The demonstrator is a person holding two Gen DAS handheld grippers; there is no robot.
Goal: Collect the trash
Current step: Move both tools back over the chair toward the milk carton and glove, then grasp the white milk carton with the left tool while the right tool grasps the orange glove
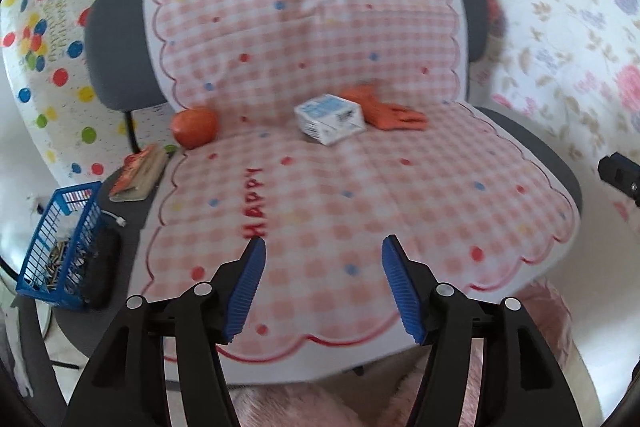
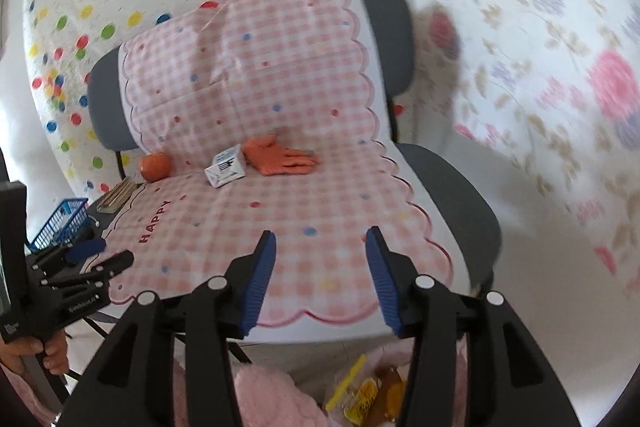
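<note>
A small white and blue carton lies at the back of a chair seat covered by a pink checked cloth. An orange rubber glove lies just behind and right of it; an orange fruit sits to its left. In the right wrist view the carton, glove and fruit show too. My left gripper is open and empty over the seat's front. My right gripper is open and empty, also near the front edge.
A blue wire basket with small items stands left of the chair, beside a book and a white cable. Yellow wrappers lie in a pink fluffy container below the right gripper. Patterned sheets hang behind.
</note>
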